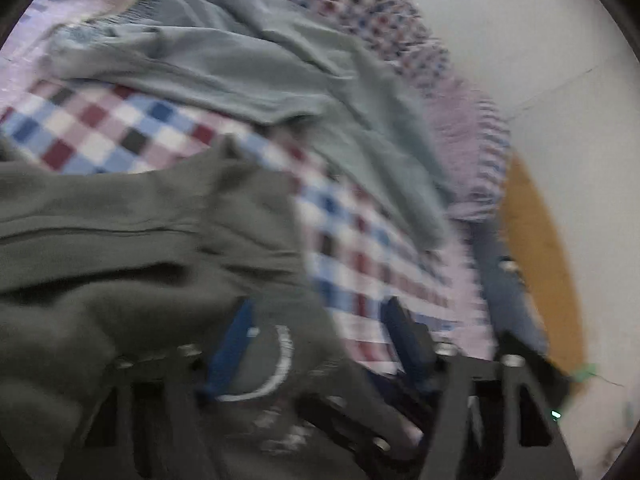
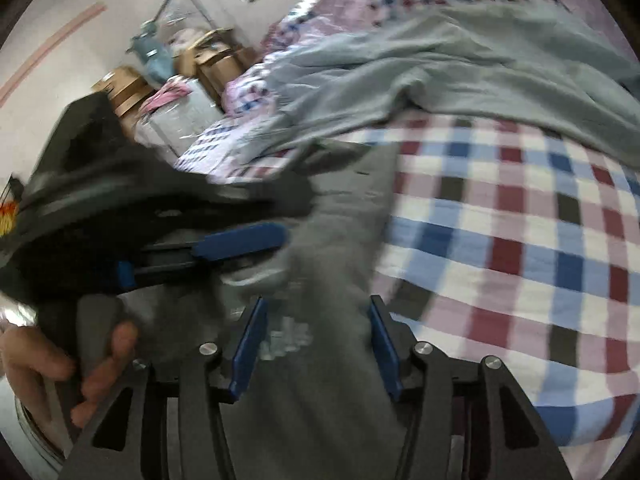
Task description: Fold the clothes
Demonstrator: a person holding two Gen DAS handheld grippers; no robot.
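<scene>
The right gripper (image 2: 316,348) stands with its blue fingers (image 2: 250,344) spread wide, dark grey cloth lying between them but not pinched. The left gripper (image 1: 320,356) also shows its two blue fingers (image 1: 234,352) well apart, with the printed part of the garment draped over and between them; blur prevents any firmer finding, but no clamp on the fabric is evident. From the right wrist view the left gripper (image 2: 224,246) appears just beside the right one, held in the person's hand (image 2: 52,364).

The dark grey sweatshirt (image 1: 132,240) lies bunched at the near edge of the checked bedspread (image 2: 520,240), white lettering (image 2: 286,340) facing up. A light grey garment (image 1: 248,76) lies rumpled farther back on the bed, apart from the dark one along most of its length. Cardboard boxes (image 2: 212,64) stand beyond the bed.

Judgement: the task is at an early stage, neither garment being flat. To do this step well, each gripper should close on a single layer at a hem or shoulder, then the two should draw apart to flatten the sweatshirt before any fold. Seizing bunched layers risks a crooked crease.
</scene>
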